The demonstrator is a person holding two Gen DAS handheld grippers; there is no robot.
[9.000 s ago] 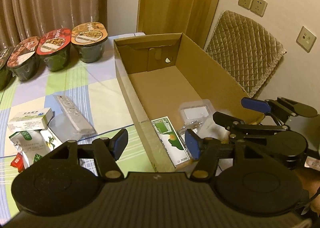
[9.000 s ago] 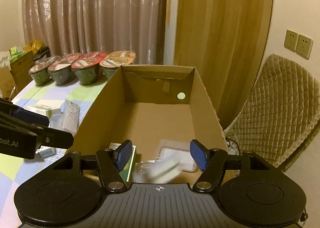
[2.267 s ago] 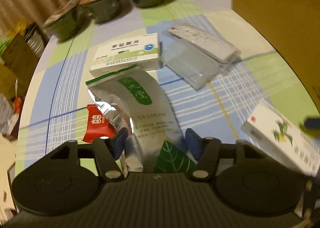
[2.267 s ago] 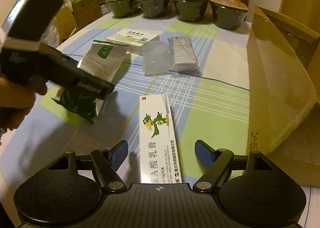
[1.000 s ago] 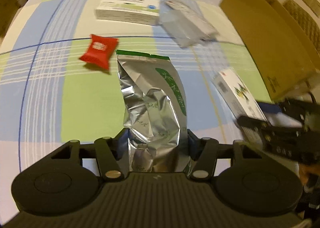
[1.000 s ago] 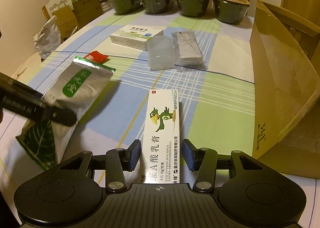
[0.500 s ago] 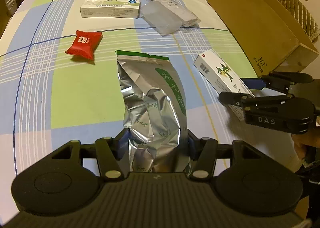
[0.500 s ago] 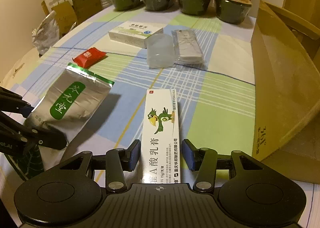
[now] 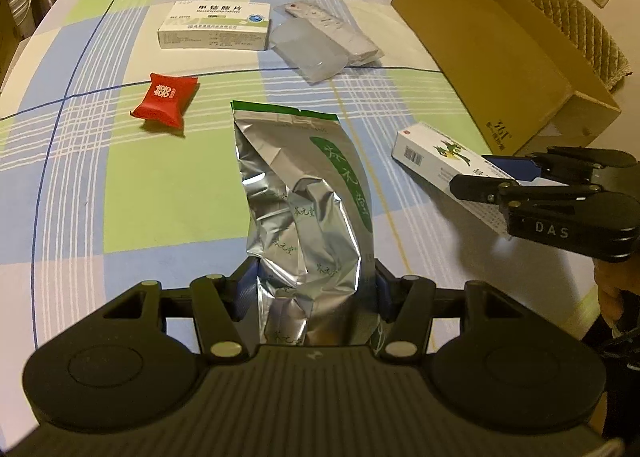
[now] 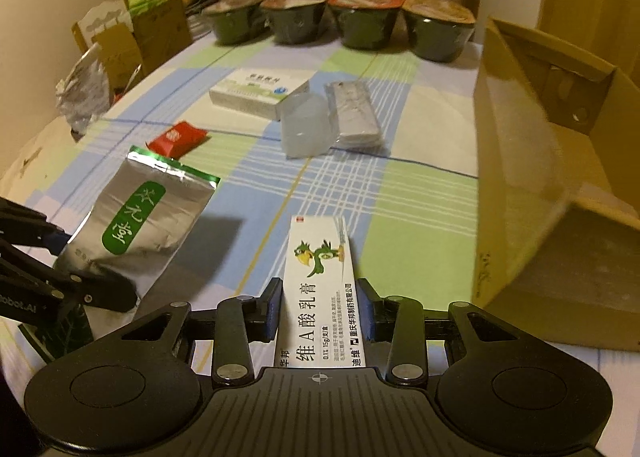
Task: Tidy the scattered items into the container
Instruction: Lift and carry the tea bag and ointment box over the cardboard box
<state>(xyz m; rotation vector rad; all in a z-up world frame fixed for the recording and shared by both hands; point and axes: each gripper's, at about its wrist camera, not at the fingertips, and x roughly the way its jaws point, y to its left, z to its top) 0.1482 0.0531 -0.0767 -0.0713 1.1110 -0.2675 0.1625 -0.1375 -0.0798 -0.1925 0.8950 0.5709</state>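
Left wrist view: left tool (image 9: pixel 310 289) clamped on crinkled silver foil pouch (image 9: pixel 304 193); right tool (image 10: pixel 320 315) clamped on white ointment carton (image 10: pixel 322 289). Open brown cardboard box (image 10: pixel 520 185) at right tabletop (image 10: pixel 400 193) edge; bare checked cloth between.

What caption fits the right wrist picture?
Right gripper shut on the parrot cream box, cardboard box waiting beside.

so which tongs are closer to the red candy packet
Left. The left tongs, shut on the silver pouch, sit just right of the red candy packet; the right tongs, gripping the ointment box, are farther right.
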